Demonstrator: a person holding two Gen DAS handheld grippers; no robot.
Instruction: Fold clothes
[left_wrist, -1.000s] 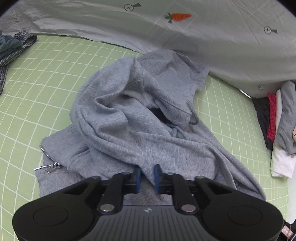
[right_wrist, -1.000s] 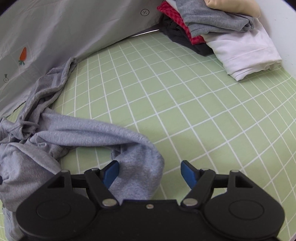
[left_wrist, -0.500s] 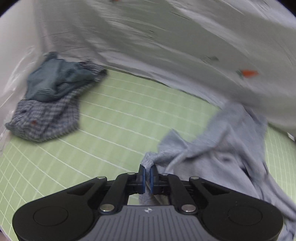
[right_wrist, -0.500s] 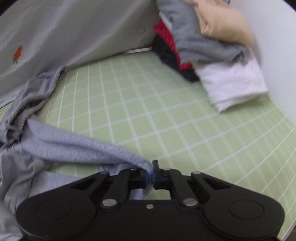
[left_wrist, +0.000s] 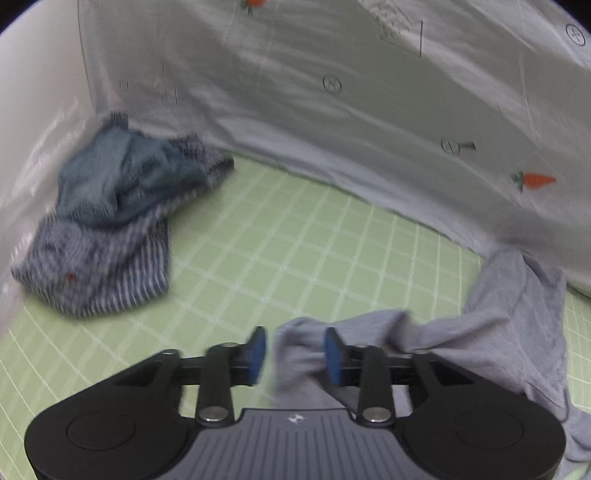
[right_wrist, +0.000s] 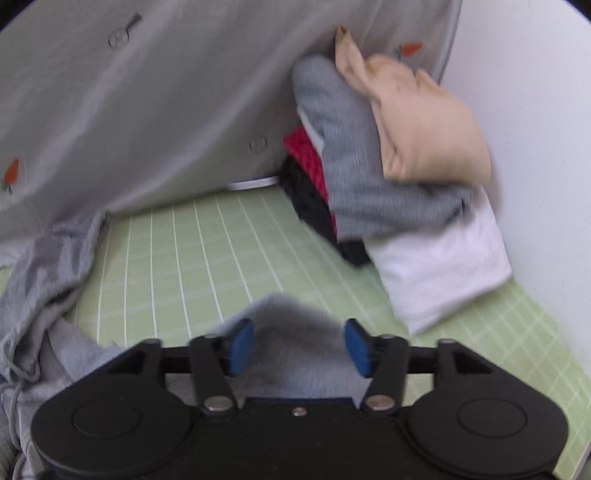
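A grey hoodie (left_wrist: 517, 325) lies spread on the green checked mat (left_wrist: 295, 236). In the left wrist view my left gripper (left_wrist: 295, 352) is open, with a loose end of the hoodie lying between its blue pads. In the right wrist view my right gripper (right_wrist: 297, 345) is open too, and another end of the grey hoodie (right_wrist: 291, 332) sits blurred between its pads. The rest of the hoodie trails off to the left there, with a drawstring showing.
A crumpled pile of blue and checked clothes (left_wrist: 110, 229) lies at the far left of the mat. A stack of folded clothes (right_wrist: 399, 192) in beige, grey, red, black and white leans at the far right by a white wall. A grey carrot-print sheet (left_wrist: 369, 92) hangs behind.
Both grippers were shut on ends of the hoodie half a second ago and have opened. The cloth ends have dropped loose between the pads. Both views have swung outward.
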